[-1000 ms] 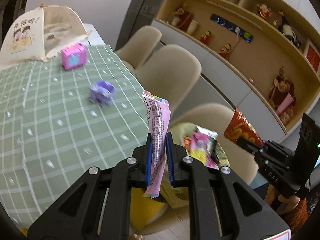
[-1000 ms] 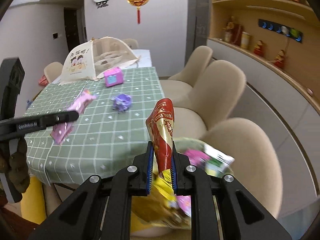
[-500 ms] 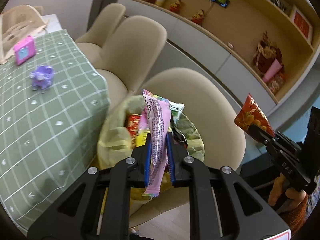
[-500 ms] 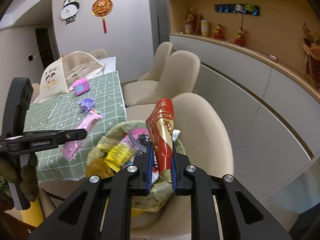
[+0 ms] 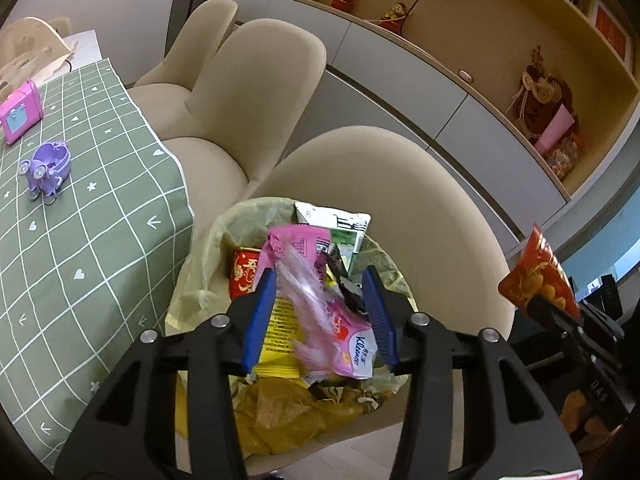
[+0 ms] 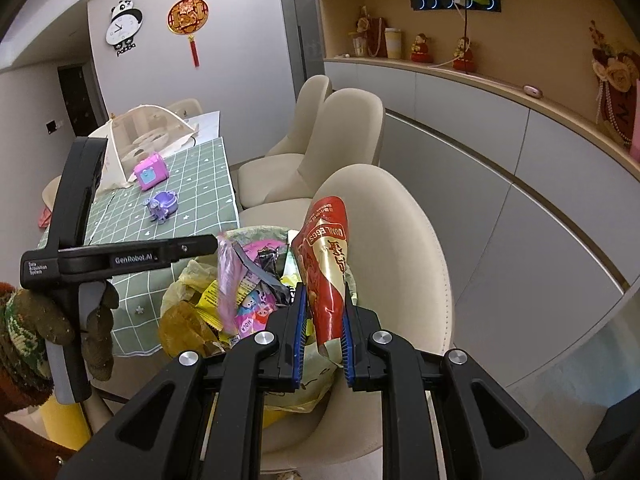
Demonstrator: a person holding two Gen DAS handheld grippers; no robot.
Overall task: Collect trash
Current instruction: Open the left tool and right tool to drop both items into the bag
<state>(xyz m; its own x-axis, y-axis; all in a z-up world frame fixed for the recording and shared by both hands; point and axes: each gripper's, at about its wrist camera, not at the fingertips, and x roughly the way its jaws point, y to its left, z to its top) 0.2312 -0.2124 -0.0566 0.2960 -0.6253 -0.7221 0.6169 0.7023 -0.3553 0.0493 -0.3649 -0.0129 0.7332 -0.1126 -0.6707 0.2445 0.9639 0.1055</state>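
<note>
over the yellow trash bag (image 5: 208, 280) on the beige chair (image 5: 420, 184), a pink wrapper (image 5: 308, 300) sits blurred between the left gripper (image 5: 320, 312) jaws, which have just been opening and no longer pinch it. the right gripper (image 6: 322, 320) is clamped on a red snack packet (image 6: 326, 264) beside the bag.

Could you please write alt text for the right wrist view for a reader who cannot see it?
The right tool grips a red-and-gold quail egg snack packet above a yellow-lined trash bin full of wrappers on a beige chair. The left tool is releasing a pink wrapper over it.
</note>
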